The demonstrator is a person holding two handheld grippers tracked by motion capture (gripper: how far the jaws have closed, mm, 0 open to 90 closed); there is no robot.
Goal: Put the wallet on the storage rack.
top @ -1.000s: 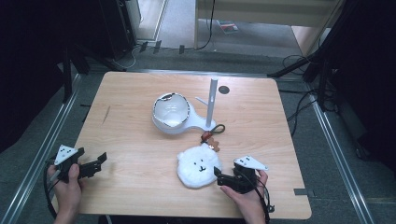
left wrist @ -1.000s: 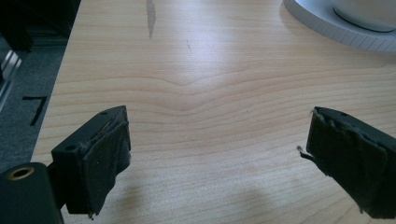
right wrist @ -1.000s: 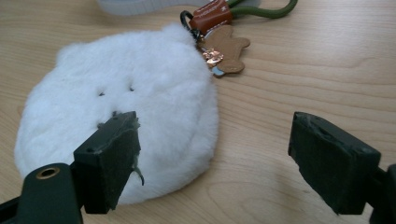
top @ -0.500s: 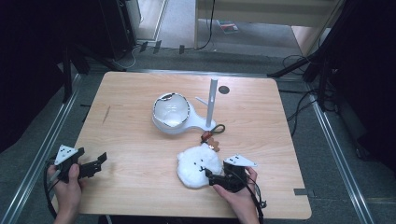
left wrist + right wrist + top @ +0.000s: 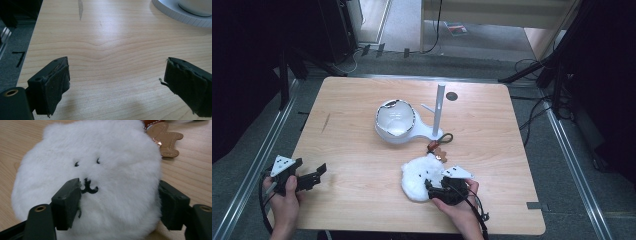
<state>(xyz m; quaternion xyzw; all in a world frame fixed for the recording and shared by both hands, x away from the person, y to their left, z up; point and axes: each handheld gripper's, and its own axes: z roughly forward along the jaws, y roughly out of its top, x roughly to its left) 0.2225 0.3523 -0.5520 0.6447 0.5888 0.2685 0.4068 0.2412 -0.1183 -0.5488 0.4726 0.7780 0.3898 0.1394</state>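
Lying on the worktop (image 5: 362, 145) near its front edge, the white fluffy plush pouch (image 5: 95, 182) sits between the right gripper's (image 5: 117, 203) spread jaws. The left gripper (image 5: 117, 85), jaws wide apart, hovers over bare wood.

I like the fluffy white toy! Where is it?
In the high view the toy lies near the table's front edge, right of middle, between the right gripper's open jaws, beside a small brown charm.
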